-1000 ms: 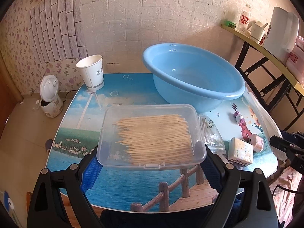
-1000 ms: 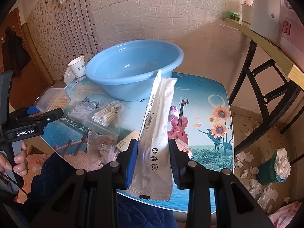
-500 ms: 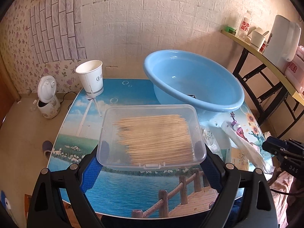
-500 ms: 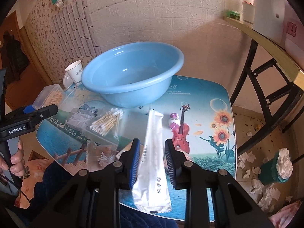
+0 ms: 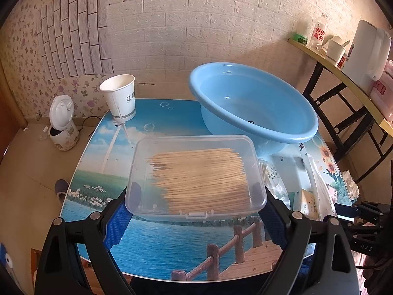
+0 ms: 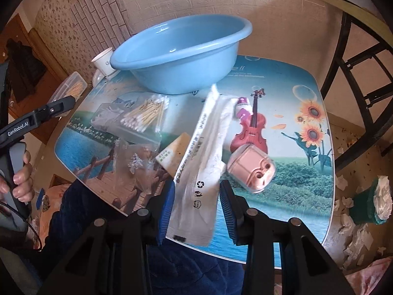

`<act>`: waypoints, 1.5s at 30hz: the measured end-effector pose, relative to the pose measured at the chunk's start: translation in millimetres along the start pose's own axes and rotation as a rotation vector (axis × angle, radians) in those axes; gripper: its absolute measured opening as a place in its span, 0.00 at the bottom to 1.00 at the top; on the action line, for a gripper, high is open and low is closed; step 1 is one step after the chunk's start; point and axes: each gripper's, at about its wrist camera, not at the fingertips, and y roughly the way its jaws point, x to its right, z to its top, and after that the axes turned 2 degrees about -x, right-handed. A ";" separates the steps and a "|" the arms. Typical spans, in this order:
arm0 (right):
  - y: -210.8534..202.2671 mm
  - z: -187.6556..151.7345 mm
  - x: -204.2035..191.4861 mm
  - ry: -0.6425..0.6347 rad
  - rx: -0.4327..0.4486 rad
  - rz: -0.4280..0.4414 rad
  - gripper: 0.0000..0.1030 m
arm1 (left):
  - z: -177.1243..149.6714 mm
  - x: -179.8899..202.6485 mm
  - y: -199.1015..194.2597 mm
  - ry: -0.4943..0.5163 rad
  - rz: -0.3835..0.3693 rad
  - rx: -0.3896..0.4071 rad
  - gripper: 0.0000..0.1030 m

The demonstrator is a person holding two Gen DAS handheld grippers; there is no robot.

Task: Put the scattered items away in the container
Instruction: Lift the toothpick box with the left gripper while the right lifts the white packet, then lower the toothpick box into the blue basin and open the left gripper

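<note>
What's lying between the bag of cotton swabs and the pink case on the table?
The long white packet in the right gripper, plus a small yellow-green box, seen in the right wrist view.

Pale blue basin (image 5: 258, 113), clear box (image 5: 196, 177), white packet (image 6: 203, 162)

You get bright, warm daylight in both views, strongest on the brick wall (image 5: 221, 24) at the upper right. Glare shines off the glossy table top (image 6: 282, 172) and glints inside the blue basin (image 5: 250, 103). Both fisheye pictures bow straight lines and end in dark rounded corners. In the right wrist view the white packet (image 6: 203, 162) looks slightly smeared, and the lower foreground falls into deep shadow.
</note>
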 end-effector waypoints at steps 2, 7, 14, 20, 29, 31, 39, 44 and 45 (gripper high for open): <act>3.4 1.0 -5.7 -0.013 -0.010 -0.028 0.37 | -0.3 -0.4 0.5 -0.002 -0.003 -0.003 0.89; 16.3 2.1 -2.9 0.020 -0.053 -0.032 0.37 | -0.2 -2.7 -0.2 -0.005 0.002 0.000 0.89; 5.6 1.0 0.7 0.016 -0.022 0.013 0.23 | -0.9 -3.7 0.7 -0.011 -0.001 0.000 0.89; -12.9 3.6 1.1 0.010 0.022 0.040 0.21 | 0.4 -3.0 -4.5 -0.008 -0.007 0.015 0.89; -42.1 22.0 -11.8 -0.003 0.110 0.084 0.21 | 19.4 1.5 -12.7 0.007 -0.029 0.050 0.89; -47.4 29.0 -13.6 -0.008 0.129 0.086 0.21 | 26.6 5.3 -12.2 0.019 -0.033 0.060 0.89; -51.6 64.1 -20.5 -0.038 0.179 0.089 0.21 | 62.5 25.4 -4.3 0.081 -0.060 0.112 0.89; -45.1 87.6 -27.4 -0.062 0.191 0.090 0.21 | 85.5 40.8 9.9 0.126 -0.077 0.126 0.89; -43.1 93.1 -28.1 -0.064 0.192 0.086 0.21 | 89.2 44.8 13.2 0.135 -0.078 0.126 0.89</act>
